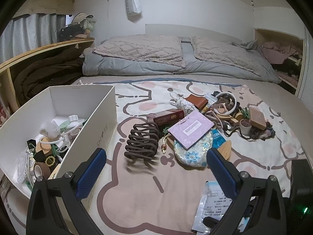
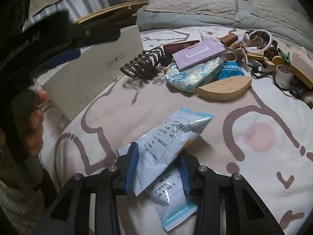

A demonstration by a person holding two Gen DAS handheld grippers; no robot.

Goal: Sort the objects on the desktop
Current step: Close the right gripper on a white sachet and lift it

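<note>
Packet (image 2: 166, 148), pale blue and white with printed text, sits between the blue pads of the right gripper (image 2: 159, 168), low over the bedspread (image 2: 254, 117). The pads seem to touch its sides, so I read it as gripped, loosely at best; hard to be sure. In the left wrist view the same packet (image 1: 213, 201) shows at bottom right.

Left gripper (image 1: 156, 168) stands wide apart, nothing between the fingers, hanging just beside the near wall of the white box (image 1: 101, 117).

Step, as I judge it: one item in hand, bound for the box, which already holds tape, bottles and small bits. The pile (image 1: 205, 121) is well apart from the box and still unsorted: hair claw (image 1: 142, 141), purple card (image 1: 190, 129), floral pouch (image 1: 192, 152), wooden piece (image 2: 225, 87).

Next move likely calls for a firmer hold on the slick packet, then a lift high enough to clear the box rim.

Edges and room: the box walls are tall and the left gripper stands in the way on that side. Open bedspread lies between packet and claw. The claw is near the box wall; a low sweep could snag it.
</note>
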